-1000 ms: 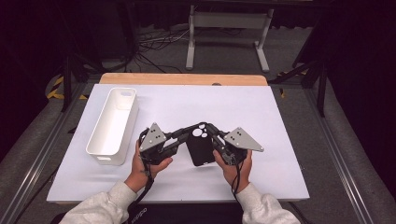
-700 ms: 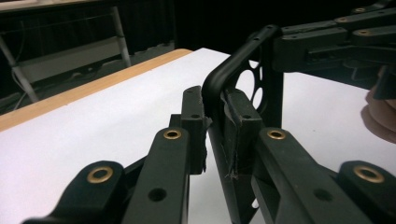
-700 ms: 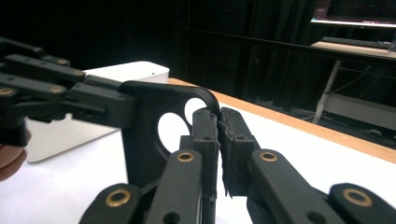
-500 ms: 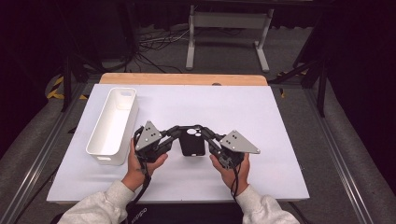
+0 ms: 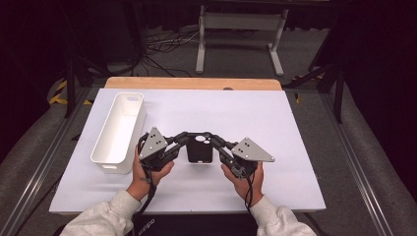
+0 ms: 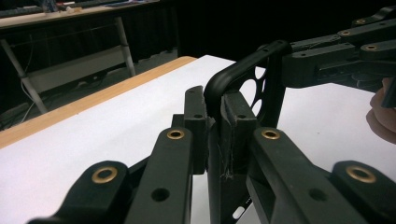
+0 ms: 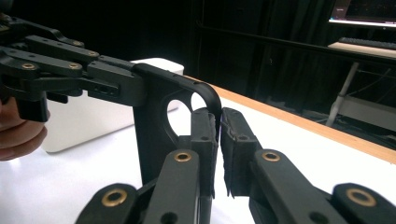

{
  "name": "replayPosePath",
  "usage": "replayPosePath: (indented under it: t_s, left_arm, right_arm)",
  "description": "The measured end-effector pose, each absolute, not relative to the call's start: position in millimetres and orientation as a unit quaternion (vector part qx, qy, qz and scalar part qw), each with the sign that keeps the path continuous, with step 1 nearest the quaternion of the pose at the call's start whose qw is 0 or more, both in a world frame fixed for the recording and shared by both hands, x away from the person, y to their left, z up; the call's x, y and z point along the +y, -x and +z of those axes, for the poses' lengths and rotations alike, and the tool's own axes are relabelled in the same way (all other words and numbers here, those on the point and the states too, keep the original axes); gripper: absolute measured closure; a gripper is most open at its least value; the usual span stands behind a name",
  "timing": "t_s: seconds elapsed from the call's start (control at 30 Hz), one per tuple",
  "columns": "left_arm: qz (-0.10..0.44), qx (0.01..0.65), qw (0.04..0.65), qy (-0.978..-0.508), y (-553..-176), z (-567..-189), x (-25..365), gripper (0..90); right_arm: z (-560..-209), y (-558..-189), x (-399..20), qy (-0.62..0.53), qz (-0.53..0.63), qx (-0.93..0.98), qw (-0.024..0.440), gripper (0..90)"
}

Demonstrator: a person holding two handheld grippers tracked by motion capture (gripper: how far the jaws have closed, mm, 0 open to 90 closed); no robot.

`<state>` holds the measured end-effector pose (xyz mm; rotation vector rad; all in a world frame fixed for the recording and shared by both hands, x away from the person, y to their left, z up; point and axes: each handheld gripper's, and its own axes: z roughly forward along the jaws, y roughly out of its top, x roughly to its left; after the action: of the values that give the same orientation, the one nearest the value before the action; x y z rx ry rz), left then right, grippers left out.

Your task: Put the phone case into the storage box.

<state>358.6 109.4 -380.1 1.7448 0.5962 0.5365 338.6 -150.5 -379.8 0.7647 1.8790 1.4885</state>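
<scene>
A black phone case (image 5: 199, 151) with round camera holes hangs between my two grippers over the white table, tilted up on edge. My left gripper (image 5: 183, 141) is shut on the case's left rim; in the left gripper view its pads (image 6: 196, 109) pinch the curved corner of the case (image 6: 243, 74). My right gripper (image 5: 216, 143) is shut on the opposite rim, and in the right gripper view the rim of the case (image 7: 149, 107) runs down between its pads (image 7: 204, 126). A hand holds each gripper near the table's front.
A long white bin (image 5: 118, 130) stands at the left of the white table top (image 5: 275, 123), just beside the left hand. A wooden strip (image 5: 192, 83) runs along the far edge. A metal stand and cables sit on the floor beyond it.
The case has tipped up from lying flat and now looks shorter from above. Both hands and the case have shifted slightly to the left.
</scene>
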Motion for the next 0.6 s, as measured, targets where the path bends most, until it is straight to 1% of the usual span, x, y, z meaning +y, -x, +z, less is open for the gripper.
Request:
replayPosePath:
  t_s: [0.13, 0.23, 0.27, 0.47, 0.6]
  left_arm:
    - [0.229, 0.249, 0.574, -0.746, -356.9, -376.8, 110.9, 83.1]
    - [0.231, 0.25, 0.573, -0.745, -356.6, -375.4, 112.0, 83.3]
    - [0.232, 0.25, 0.572, -0.746, -356.6, -375.0, 112.5, 83.3]
    - [0.235, 0.253, 0.574, -0.743, -356.8, -373.9, 114.4, 83.4]
    - [0.237, 0.252, 0.573, -0.743, -355.9, -372.2, 115.9, 83.4]
  right_arm:
    - [-378.6, -338.4, -150.2, -0.283, 0.562, 0.713, 0.308, 83.4]
    - [-378.0, -337.8, -149.4, -0.28, 0.561, 0.715, 0.309, 81.9]
    - [-377.9, -337.4, -148.9, -0.278, 0.559, 0.716, 0.311, 80.2]
    - [-377.1, -336.1, -148.6, -0.274, 0.557, 0.719, 0.311, 78.0]
    - [-376.0, -336.4, -152.5, -0.276, 0.556, 0.718, 0.313, 73.3]
